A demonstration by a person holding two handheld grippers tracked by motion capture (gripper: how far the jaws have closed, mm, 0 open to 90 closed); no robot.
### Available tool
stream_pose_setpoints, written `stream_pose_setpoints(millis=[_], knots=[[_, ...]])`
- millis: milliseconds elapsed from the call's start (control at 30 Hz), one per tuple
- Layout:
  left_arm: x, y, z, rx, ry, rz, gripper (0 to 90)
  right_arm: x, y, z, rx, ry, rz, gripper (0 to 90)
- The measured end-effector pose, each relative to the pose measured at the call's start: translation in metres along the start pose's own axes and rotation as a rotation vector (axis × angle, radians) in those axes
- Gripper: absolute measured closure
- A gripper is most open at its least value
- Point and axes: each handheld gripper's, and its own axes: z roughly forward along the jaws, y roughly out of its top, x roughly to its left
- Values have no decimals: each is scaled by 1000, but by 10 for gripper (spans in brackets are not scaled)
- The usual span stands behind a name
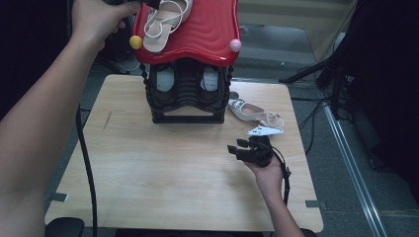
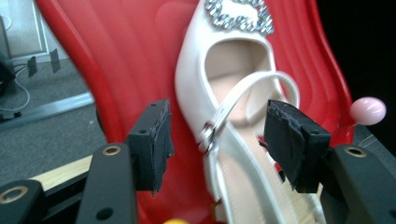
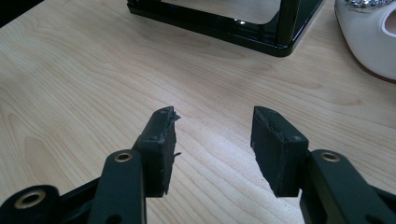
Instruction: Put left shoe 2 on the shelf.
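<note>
At the upper left of the high view the person's left hand (image 1: 96, 17) reaches up to the red roof (image 1: 207, 34) of a small black rack (image 1: 185, 96) that stands at the far middle of the wooden table (image 1: 148, 168). A white strappy shoe (image 1: 165, 22) lies on that roof, near its left edge, just right of a yellow ball (image 1: 136, 42) at the roof's corner; a pink ball (image 1: 235, 45) sits at the other corner. Seen along the left gripper (image 2: 217, 135), the jaws stand wide apart on either side of the shoe's heel end and buckle strap, the pads clear of it, so the shoe rests free on the red surface. To the right of the rack, at the centre right of the high view, a second white shoe (image 1: 254, 112) lies on the table. Just below it the right gripper (image 1: 239, 147) sits low over the bare wood, its jaws open with nothing between them
</note>
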Motion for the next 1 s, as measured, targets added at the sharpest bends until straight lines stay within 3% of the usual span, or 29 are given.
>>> stream_pose_setpoints(millis=[133, 533, 1000], knots=[[8, -6, -6, -4, -12, -7, 418, 0, 0, 0, 1, -2, 2, 509], [43, -31, -24, -12, 11, -37, 414, -2, 0, 1, -1, -6, -2, 509], [70, -66, -20, -7, 11, -68, 400, -3, 2, 2, -1, -5, -2, 509]])
